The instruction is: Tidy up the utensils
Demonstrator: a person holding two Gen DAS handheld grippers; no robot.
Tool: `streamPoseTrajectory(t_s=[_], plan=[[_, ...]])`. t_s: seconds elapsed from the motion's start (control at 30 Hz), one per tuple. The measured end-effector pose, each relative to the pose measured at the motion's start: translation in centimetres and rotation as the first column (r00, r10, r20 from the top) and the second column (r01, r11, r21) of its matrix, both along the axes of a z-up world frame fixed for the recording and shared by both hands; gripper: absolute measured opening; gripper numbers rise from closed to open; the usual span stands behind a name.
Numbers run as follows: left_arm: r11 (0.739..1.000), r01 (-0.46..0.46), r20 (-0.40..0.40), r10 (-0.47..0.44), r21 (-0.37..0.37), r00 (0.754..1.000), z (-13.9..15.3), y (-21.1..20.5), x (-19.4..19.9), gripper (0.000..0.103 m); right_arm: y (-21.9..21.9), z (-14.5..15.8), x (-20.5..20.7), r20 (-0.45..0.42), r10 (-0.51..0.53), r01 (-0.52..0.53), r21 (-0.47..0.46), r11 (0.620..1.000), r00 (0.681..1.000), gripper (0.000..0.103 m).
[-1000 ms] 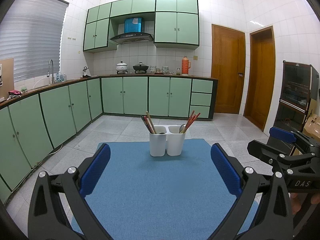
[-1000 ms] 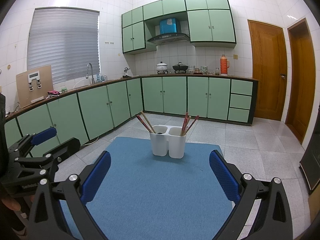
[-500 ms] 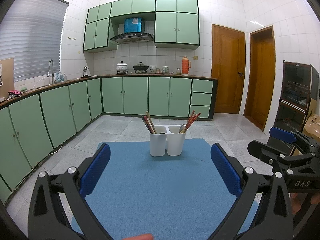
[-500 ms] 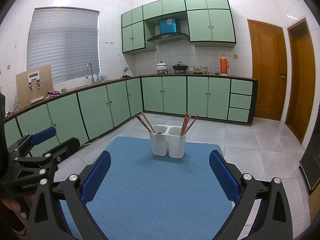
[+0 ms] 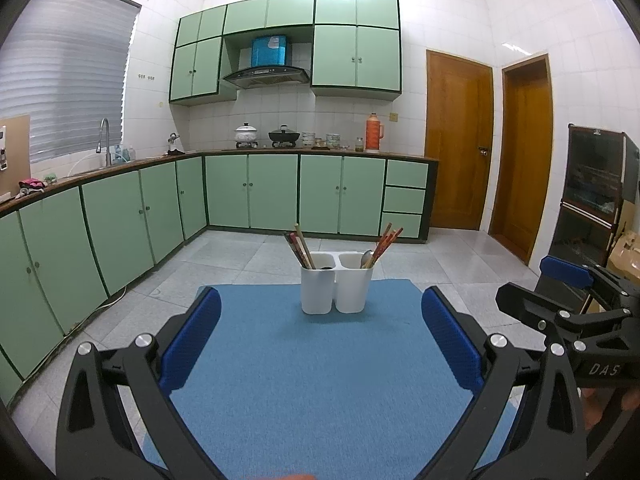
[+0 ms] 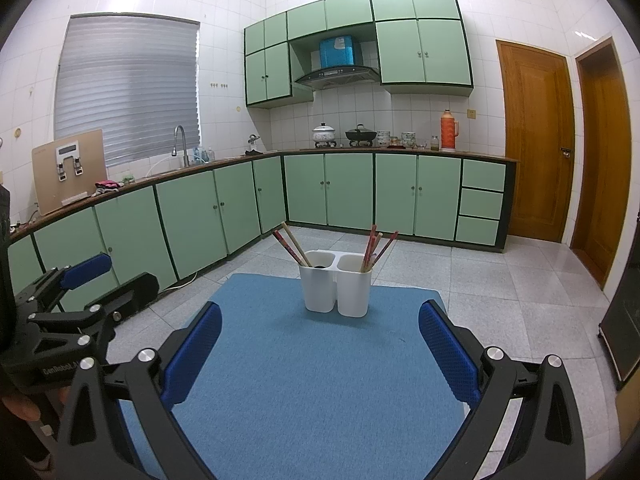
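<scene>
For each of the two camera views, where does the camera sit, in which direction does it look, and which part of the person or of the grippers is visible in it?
Left wrist: sits on the left gripper, looks forward over the blue mat at the white utensil holder; the right gripper shows at right.
Right wrist: sits on the right gripper, looks the same way; the left gripper and a hand show at left.
Shared: mat, holder, chopsticks, green cabinets; both grippers open, empty.

- "DAS" stands in white letters on the black body of the right gripper (image 5: 600, 320), in the left wrist view.
- "GenRobot.A…" stands, cut off, on the left gripper (image 6: 76, 308), in the right wrist view.
</scene>
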State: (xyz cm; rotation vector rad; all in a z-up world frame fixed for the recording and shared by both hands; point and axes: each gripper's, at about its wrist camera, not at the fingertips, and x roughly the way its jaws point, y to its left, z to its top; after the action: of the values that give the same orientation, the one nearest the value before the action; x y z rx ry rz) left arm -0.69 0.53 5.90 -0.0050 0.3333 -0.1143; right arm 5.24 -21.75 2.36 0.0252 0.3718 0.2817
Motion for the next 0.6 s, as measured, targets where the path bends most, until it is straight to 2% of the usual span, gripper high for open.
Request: streamPoseTrajectory(t_s=[0.6], plan=[[1.0, 0.002, -0.006, -0.002, 0.001, 1.0, -0.06, -0.03, 0.11, 0.097, 0.05, -0.14, -0.1, -0.002, 0.001, -0.001, -0.001, 1.0, 1.0, 0.097]])
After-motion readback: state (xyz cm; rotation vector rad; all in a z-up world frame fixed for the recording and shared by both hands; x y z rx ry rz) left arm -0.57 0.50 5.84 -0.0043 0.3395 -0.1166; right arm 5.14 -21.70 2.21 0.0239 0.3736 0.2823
